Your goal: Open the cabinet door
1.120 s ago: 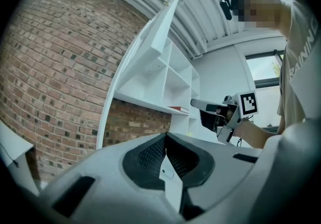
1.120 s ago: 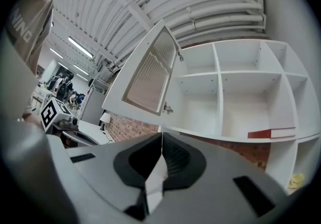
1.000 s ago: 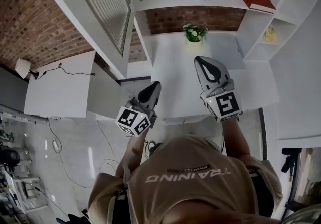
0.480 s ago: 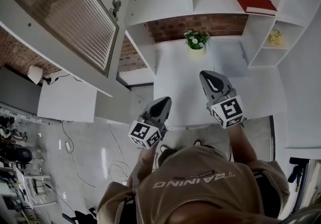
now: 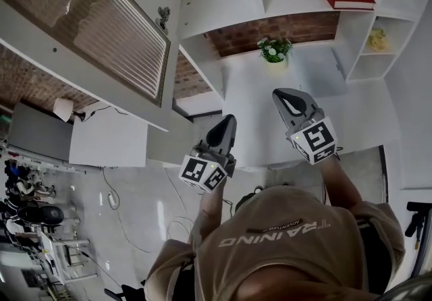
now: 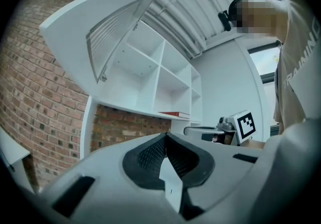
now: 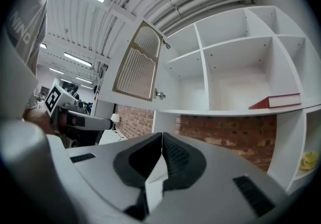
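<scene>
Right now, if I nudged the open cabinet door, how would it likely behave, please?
The cabinet door would probably swing, since it hangs open on a hinge. Its framed build looks rigid, so flexing seems unlikely. The ribbed insert suggests modest weight.

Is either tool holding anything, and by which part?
Nothing is held. The left tool and the right tool both have jaws closed on nothing, apart from the open cabinet door.

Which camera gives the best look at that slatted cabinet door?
The right gripper view: the whole cabinet door shows, swung open, slats facing the camera. The head view shows the door large but cut off at the picture's edge; the left gripper view sees the door at a steep slant.
</scene>
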